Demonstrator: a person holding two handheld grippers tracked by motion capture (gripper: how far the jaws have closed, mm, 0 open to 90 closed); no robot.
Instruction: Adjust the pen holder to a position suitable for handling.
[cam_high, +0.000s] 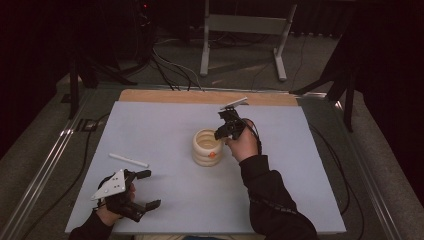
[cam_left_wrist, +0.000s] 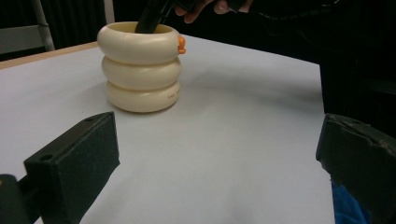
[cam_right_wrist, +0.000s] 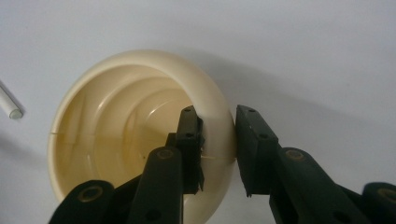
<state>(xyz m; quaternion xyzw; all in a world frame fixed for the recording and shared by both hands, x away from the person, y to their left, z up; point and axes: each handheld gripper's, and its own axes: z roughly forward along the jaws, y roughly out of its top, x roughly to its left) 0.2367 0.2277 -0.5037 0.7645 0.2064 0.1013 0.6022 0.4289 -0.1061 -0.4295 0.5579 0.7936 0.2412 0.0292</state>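
A cream cup (cam_high: 207, 147) shaped like three stacked rings, with a small orange knob (cam_left_wrist: 181, 45) at its rim, stands upright near the middle of the pale mat. My right gripper (cam_high: 220, 134) reaches down on it from the right and is shut on its rim. In the right gripper view one jaw sits inside the cup (cam_right_wrist: 116, 130) and the other outside, with the wall clamped between them at the right gripper (cam_right_wrist: 218, 135). My left gripper (cam_high: 152, 189) rests near the front left corner, open, with nothing between its jaws. It faces the cup (cam_left_wrist: 140, 70).
A thin white stick (cam_high: 128, 160) lies on the mat (cam_high: 300, 175) left of the cup, its end in the right gripper view (cam_right_wrist: 9, 105). A wooden strip (cam_high: 200, 96) borders the far edge. Beyond it are a metal stand (cam_high: 240, 25) and cables on the floor.
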